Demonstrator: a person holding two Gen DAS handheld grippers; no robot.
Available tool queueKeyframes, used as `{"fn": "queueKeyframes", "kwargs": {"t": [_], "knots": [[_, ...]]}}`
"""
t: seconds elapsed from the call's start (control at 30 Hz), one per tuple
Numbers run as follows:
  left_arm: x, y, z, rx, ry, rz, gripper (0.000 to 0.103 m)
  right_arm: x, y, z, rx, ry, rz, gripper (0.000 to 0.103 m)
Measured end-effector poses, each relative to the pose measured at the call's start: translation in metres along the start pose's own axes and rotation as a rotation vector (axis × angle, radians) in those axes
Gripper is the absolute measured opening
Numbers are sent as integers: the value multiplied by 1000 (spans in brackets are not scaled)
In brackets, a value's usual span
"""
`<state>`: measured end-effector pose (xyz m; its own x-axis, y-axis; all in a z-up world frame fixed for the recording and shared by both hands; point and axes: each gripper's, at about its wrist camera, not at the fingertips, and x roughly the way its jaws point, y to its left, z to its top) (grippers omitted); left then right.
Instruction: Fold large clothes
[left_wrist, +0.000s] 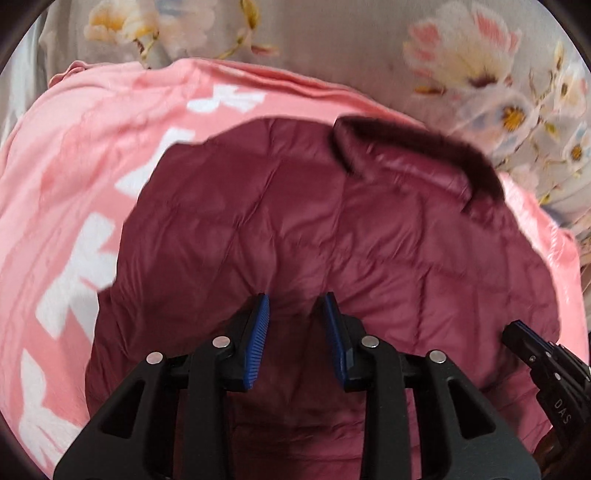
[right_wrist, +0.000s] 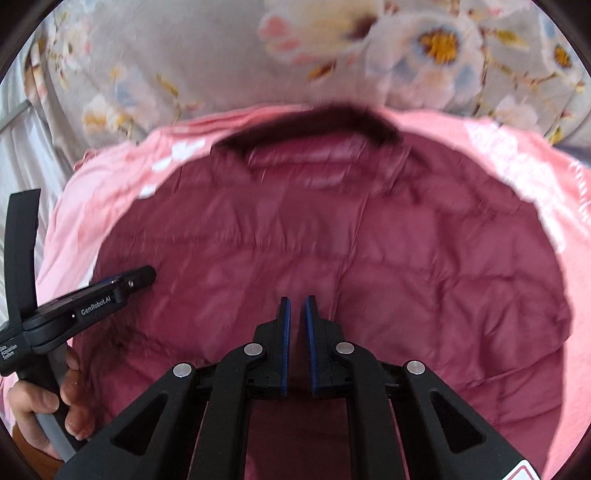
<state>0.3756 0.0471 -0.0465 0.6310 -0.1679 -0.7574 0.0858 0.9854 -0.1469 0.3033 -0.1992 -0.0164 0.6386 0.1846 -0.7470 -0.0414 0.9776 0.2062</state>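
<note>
A maroon quilted jacket (left_wrist: 295, 229) with a dark fur collar (left_wrist: 424, 147) lies folded and flat on a pink cloth (left_wrist: 66, 184). It also shows in the right wrist view (right_wrist: 332, 240), collar (right_wrist: 314, 122) at the far side. My left gripper (left_wrist: 295, 306) hovers over the jacket's near part, jaws open and empty. My right gripper (right_wrist: 297, 306) hovers over the jacket's middle, jaws nearly closed with a narrow gap, nothing between them. The right gripper's tip shows at the left wrist view's lower right (left_wrist: 517, 332); the left gripper shows at the right wrist view's left (right_wrist: 140, 277).
The pink cloth (right_wrist: 517, 158) with white letters lies on a grey floral bedsheet (left_wrist: 332, 44) that fills the far side in both views (right_wrist: 184, 55). A hand (right_wrist: 48, 402) holds the left gripper's handle.
</note>
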Motion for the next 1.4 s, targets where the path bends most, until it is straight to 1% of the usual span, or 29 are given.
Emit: {"fn": "queueKeyframes", "kwargs": {"t": [0.17,0.27,0.37,0.57,0.67,0.73,0.8,0.87,0.93,1.0,1.03,1.07,1.1,1.17,1.23,1.27,1.33,1.4], "knots": [[-5,2,-20,81,11,19,28,6,7,-27,-18,34,12,8],[-6,6,-29,103,9,21,26,5,9,-37,-18,33,15,7],[-10,9,-36,99,1,11,26,6,7,-42,-13,29,18,6],[-11,7,-37,112,-14,33,26,6,11,-39,-33,32,-4,5],[-15,8,-38,117,-3,26,26,-1,8,-39,-17,42,16,7],[-22,11,-37,109,16,11,26,-12,3,-35,8,32,39,8],[-33,16,-33,91,22,-24,26,-24,-4,-27,35,11,56,11],[-47,21,-18,52,8,-81,26,-35,-15,-16,71,-11,73,13],[-57,20,5,12,-2,-149,30,-43,-29,3,123,-34,97,19],[-60,16,24,-28,-9,-198,41,-45,-44,23,177,-60,110,25],[-60,12,37,-55,-17,-224,42,-45,-51,34,198,-73,112,26],[-57,6,49,-76,-27,-245,45,-43,-55,41,212,-79,113,31],[-52,-2,61,-87,-25,-262,50,-39,-59,50,229,-82,116,38],[-37,-14,77,-129,9,-297,56,-25,-70,65,272,-77,131,42],[-10,-21,88,-203,79,-354,56,-7,-83,76,323,-53,158,43],[6,-22,92,-245,111,-369,56,2,-88,79,346,-40,170,43],[32,-27,95,-282,164,-375,56,17,-94,81,378,-19,178,43],[47,-32,97,-292,182,-358,56,31,-98,84,402,-3,189,44]]}}
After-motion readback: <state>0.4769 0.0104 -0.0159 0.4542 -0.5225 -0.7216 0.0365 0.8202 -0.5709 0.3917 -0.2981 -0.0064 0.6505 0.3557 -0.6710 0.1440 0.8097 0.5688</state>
